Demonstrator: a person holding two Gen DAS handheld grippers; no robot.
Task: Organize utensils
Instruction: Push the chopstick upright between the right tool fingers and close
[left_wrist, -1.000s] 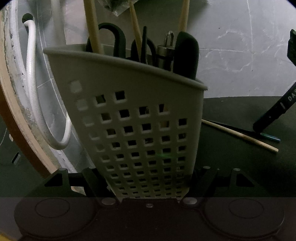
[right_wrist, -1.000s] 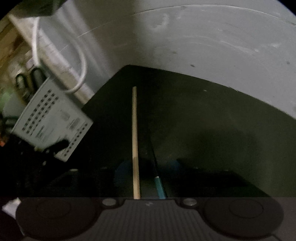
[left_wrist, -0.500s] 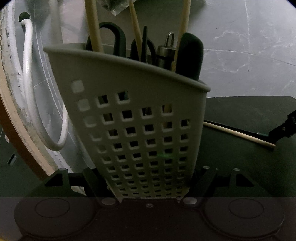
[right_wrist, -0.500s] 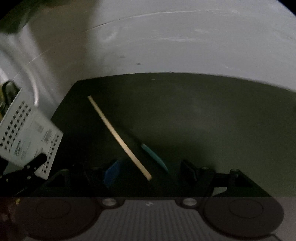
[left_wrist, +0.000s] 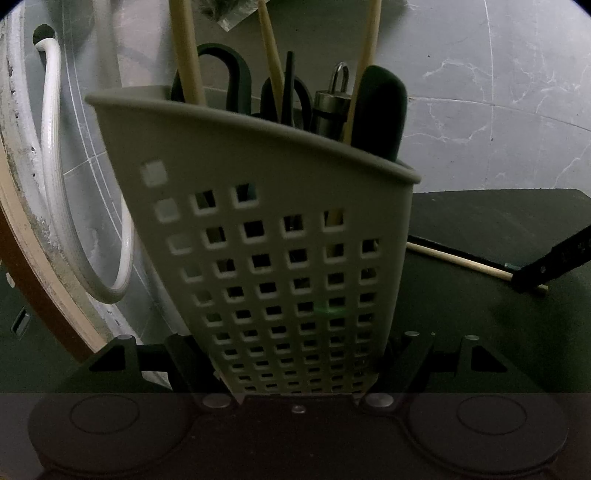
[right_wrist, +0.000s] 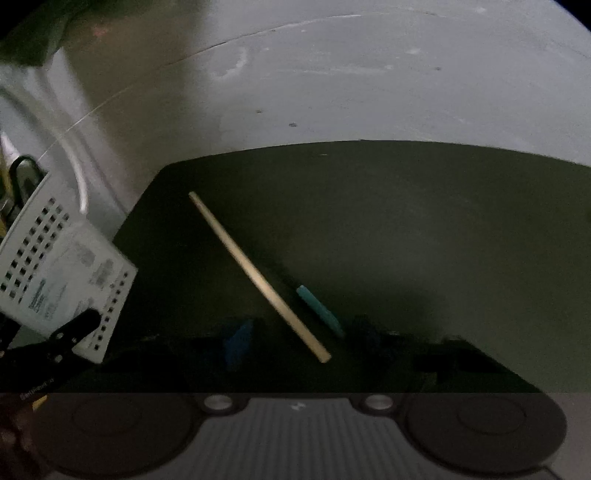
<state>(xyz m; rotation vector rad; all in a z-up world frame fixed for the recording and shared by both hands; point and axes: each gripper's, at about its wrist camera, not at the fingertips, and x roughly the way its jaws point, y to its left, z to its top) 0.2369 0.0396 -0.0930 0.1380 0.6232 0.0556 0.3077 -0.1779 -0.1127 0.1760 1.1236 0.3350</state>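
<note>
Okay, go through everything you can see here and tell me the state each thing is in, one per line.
Utensil basket: held tilted, utensils standing inside.
Left gripper: shut on the utensil basket.
Right gripper: closing around the loose chopstick.
Loose chopstick: lying on the dark mat.
Teal-tipped utensil: lying beside it.

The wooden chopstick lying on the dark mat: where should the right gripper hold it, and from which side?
Grip the wooden chopstick near its closer end, coming from above, fingers across the shaft. It lies flat and thin on the dark mat, and a teal-tipped utensil lies close beside it.
</note>
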